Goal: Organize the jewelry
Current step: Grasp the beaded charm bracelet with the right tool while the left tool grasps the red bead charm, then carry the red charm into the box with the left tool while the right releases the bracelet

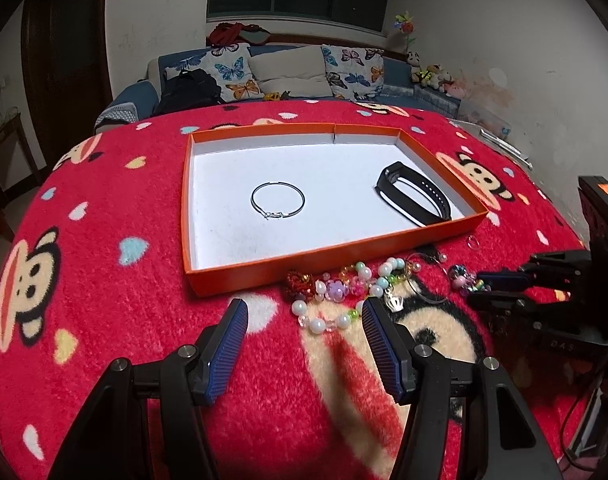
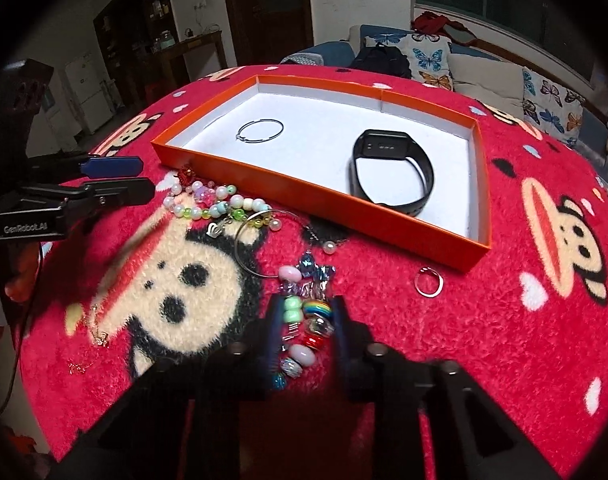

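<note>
- Left wrist view: left gripper point(image 1: 304, 312) spread wide and empty above the tabletop point(image 1: 104, 280); pearl bead bracelet point(image 1: 343, 300) lies between its tips; orange box point(image 1: 323, 272) beyond holds hoop point(image 1: 278, 201) and black band point(image 1: 417, 196)
- Right wrist view: right gripper point(image 2: 305, 316) straddles the colourful charm bracelet point(image 2: 304, 320), jaws partly closed; firm contact cannot be told; silver ring point(image 2: 428, 282) lies beside the box point(image 2: 304, 180)

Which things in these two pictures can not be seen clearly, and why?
- Beaded bracelet, right wrist view: its near end is blurred and partly hidden between the right gripper's jaws; firm grip unclear.
- Thin gold chain, right wrist view: too fine and blurred to trace.
- Small ring, left wrist view: too small for detail.
- Right gripper, left wrist view: body cut off by the frame edge.
</note>
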Demonstrator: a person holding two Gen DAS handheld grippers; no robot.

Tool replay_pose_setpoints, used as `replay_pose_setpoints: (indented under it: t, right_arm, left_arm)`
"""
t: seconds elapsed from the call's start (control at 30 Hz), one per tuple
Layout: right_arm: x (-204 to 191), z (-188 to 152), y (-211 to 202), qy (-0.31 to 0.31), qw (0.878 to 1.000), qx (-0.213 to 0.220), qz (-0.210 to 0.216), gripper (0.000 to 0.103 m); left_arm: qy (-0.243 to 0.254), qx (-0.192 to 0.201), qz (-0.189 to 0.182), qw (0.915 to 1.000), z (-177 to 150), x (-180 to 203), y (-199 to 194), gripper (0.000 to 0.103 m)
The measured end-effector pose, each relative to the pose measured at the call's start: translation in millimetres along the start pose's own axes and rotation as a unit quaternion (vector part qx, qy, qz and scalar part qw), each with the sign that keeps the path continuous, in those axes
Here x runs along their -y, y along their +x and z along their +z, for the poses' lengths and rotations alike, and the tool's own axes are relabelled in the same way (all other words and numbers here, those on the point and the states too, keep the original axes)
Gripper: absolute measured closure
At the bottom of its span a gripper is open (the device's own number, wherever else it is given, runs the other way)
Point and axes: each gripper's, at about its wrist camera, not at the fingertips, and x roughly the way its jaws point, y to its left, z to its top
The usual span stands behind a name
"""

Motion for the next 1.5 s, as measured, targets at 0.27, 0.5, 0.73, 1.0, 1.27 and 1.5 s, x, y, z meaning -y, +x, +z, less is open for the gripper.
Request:
replay_pose_setpoints:
  t: [0.27,0.5,0.73,1.0,1.27,1.5]
  right_arm:
    - [7.0,-3.1,-5.0,0.014,1.000,0.004,0.006,0.079]
    - [10.8,-3.7,-10.2,0.021,1.000,0.013,0.011,0.088]
    - [14.6,-2.7,-6.4,0.027,0.999,0.007,0.025,0.087]
    - [14.0,-2.7,-3.7,0.029,0.999,-0.001,0.024,0.056]
    - [7.4,1.3,4.7,0.016,1.000,0.004,0.007,0.070]
    - [7.4,-0.9,-1.3,0.013,1.000,0.009,0.005,0.081]
  left_arm:
    - [0.009,-0.010,0.000,0.9999,11.2,-2.9,28.0,0.048]
    - [-0.002,-0.015,-0.010,0.9998,12.5,-10.2,42.3,0.068]
    - [-0.007,-0.014,-0.012,0.9998,12.0,-11.2,47.2,0.082]
    - [-0.029,0.005,-0.017,0.9994,14.5,-14.9,34.2,0.087]
    - [-0.026,0.033,-0.022,0.9989,22.1,-11.1,6.6,0.087]
    - [-0.031,0.048,-0.031,0.9979,28.1,-11.6,-10.8,0.087]
